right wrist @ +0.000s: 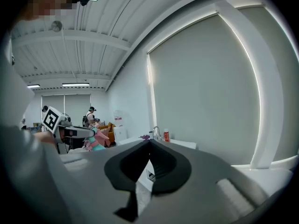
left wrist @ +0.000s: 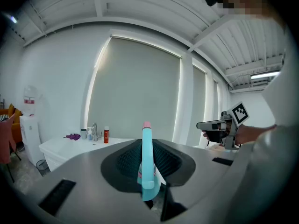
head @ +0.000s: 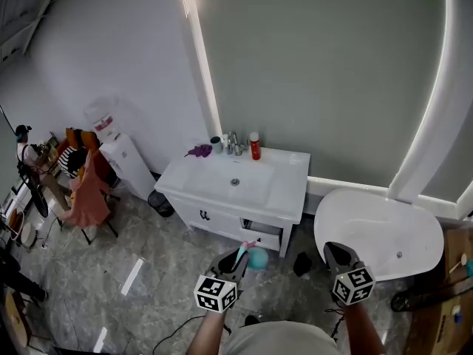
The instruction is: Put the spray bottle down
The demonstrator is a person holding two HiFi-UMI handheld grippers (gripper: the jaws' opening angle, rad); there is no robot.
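A teal spray bottle (left wrist: 147, 161) with a pink tip stands upright between the jaws in the left gripper view. My left gripper (head: 235, 257) is shut on it, held low in front of the white vanity (head: 290, 188). In the head view the bottle (head: 256, 257) shows just right of that gripper. My right gripper (head: 333, 249) hangs to the right at about the same height, in front of the bathtub. Its jaws (right wrist: 149, 142) meet at the tips with nothing between them. In the right gripper view the left gripper and the bottle (right wrist: 96, 143) show at the far left.
On the vanity's back edge stand a faucet (head: 233, 143), a red bottle (head: 255, 146) and a purple object (head: 199, 151). A white bathtub (head: 369, 229) lies at the right. At the left are a water dispenser (head: 123, 161), a dark bin (head: 160, 203) and a chair draped in orange cloth (head: 86, 188).
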